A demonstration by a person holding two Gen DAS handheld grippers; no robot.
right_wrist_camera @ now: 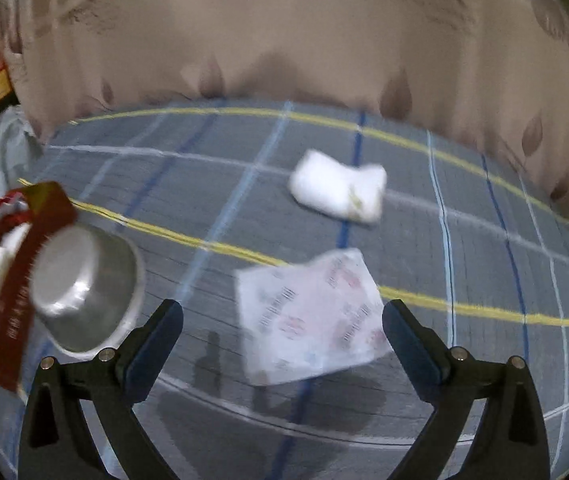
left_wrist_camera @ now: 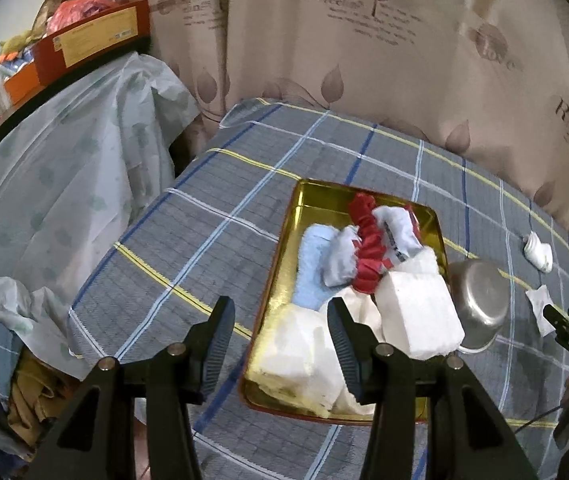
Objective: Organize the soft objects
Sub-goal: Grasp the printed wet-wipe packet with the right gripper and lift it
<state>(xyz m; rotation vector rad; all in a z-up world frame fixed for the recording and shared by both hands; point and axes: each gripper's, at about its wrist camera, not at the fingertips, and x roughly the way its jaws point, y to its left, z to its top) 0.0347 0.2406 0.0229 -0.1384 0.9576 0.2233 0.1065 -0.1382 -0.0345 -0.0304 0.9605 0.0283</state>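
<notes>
Indoor light, fairly dim and flat, falls from overhead. The left wrist view is mostly sharp, though the curtain (left_wrist_camera: 384, 40) smears toward the top. The gold tray (left_wrist_camera: 324, 200) throws back a soft glare and the steel bowl (left_wrist_camera: 480, 300) carries a dull sheen. The right wrist view is blurred throughout; the printed packet (right_wrist_camera: 312, 316) and white bundle (right_wrist_camera: 338, 188) are smudged. Dark shadows lie on the checked cloth (right_wrist_camera: 244, 400) beneath the open jaws. Both views bend strongly at the edges, with black corners.
</notes>
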